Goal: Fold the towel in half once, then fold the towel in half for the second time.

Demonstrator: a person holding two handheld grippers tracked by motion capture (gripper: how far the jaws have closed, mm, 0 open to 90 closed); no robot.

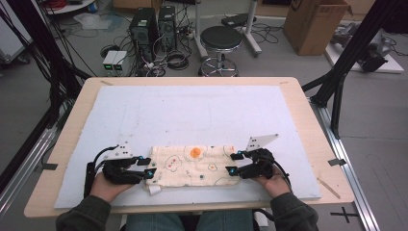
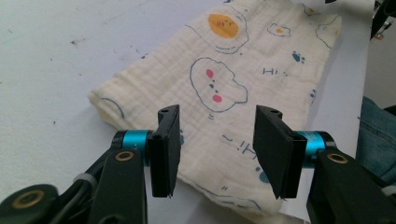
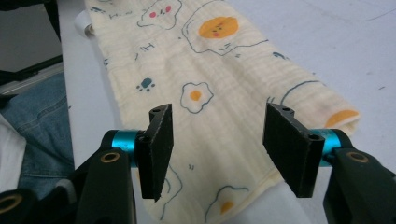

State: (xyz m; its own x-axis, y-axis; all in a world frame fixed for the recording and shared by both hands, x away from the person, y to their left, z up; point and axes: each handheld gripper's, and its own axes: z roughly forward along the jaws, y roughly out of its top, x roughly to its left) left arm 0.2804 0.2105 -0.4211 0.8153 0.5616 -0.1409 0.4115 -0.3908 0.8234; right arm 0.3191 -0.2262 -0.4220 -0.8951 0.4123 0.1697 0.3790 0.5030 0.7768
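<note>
A folded cream cloth (image 1: pixel 192 166) printed with fried eggs and clouds lies flat near the front edge of the white mat (image 1: pixel 192 110). My left gripper (image 1: pixel 146 167) sits at the cloth's left end. Its jaws stand open over the cloth's (image 2: pixel 233 60) near edge, and its pads are not pressing on the fabric. My right gripper (image 1: pixel 234 163) sits at the right end, open too, with the cloth (image 3: pixel 219 60) running away beneath the gap. Seen from their own cameras, the left gripper (image 2: pixel 218 114) and the right gripper (image 3: pixel 219 112) hold nothing.
The mat covers a wooden table (image 1: pixel 308 125). The person's jeans (image 3: pixel 32 116) show just below the front edge. Beyond the table stand a stool (image 1: pixel 220 41), computer towers (image 1: pixel 153 26) and a cardboard box (image 1: pixel 315 21). Black frame posts (image 1: pixel 349 57) flank the sides.
</note>
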